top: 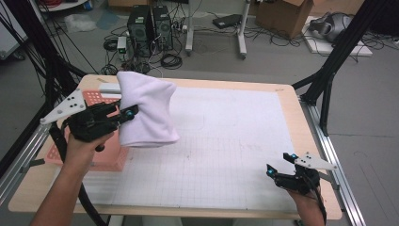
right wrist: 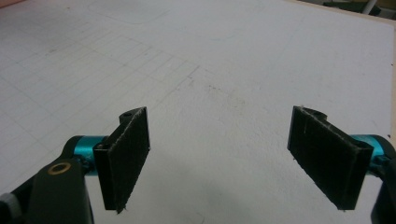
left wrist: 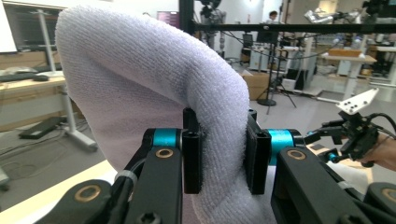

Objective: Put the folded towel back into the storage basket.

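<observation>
- White terry-cloth towel [top: 146, 110]: one, a thick folded bundle held up off the table at about ten o'clock of the high view, its lower edge hanging just over the corner of the basket and the mat.
- Left claw [top: 128, 113]: one, in the person's left hand; in the left gripper view its two black pads [left wrist: 192, 161] press a fold of the towel [left wrist: 154, 84] from both sides, so it is closed on the cloth, with the rest of the bundle arching above.
- Right claw [top: 280, 164]: one, in the person's right hand at about four o'clock; in the right gripper view its jaws stand wide apart, nothing between them, with bare mat beneath.
- Pink plastic lattice basket [top: 96, 157]: one, flat on the table at about nine o'clock, partly covered by the left hand and the towel.
- White gridded mat [top: 226, 141]: one, covering most of the light wooden table [top: 289, 101]; from the centre out to three o'clock it lies bare, giving wide room between the two claws.
- Edges: the right claw sits near the table's near-right corner; a metal rail runs along each side.
- Room: grey floor beyond twelve o'clock, two black computer towers [top: 149, 27], loose cables, a cardboard box [top: 287, 16], black frame struts at both sides.
</observation>
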{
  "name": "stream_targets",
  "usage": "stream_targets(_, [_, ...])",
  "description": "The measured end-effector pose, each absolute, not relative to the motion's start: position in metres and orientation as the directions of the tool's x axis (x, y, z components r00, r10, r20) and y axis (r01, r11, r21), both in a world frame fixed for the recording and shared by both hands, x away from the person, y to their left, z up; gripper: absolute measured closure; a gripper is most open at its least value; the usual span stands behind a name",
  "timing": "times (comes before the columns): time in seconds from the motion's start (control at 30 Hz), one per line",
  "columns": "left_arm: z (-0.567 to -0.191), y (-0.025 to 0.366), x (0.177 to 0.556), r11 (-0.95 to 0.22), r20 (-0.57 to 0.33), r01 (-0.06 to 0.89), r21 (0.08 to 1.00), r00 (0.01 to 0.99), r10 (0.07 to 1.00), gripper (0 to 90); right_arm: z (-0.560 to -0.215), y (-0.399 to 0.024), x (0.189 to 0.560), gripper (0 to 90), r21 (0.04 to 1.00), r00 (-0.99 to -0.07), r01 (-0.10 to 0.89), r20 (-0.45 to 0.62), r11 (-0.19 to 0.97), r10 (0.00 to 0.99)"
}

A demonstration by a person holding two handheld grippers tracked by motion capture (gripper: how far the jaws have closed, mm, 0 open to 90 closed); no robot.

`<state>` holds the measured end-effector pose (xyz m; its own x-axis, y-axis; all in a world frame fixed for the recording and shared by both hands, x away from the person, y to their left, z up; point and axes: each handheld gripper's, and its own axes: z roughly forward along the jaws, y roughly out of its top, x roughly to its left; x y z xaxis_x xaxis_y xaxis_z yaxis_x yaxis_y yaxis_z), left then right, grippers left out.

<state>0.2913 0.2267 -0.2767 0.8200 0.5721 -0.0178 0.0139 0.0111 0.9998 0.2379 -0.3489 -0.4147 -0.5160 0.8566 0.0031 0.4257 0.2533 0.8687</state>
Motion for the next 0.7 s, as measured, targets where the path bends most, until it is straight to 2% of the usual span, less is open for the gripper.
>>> stream_targets(0.33, [-0.266,0.264,0.288,0.072,-0.041,-0.005,0.997,0.781,0.623,73.7,-0.409,-0.342,0.244,20.1,0.869,-0.517,0.421,-0.006,0.261,0.856])
stream_targets(0.7, [-0.266,0.304,0.292,0.089,-0.061,0.002,0.996,0.737,0.673,73.7,-0.403,-0.335,0.249,20.1,0.868,-0.52,0.417,-0.015,0.269,0.854])
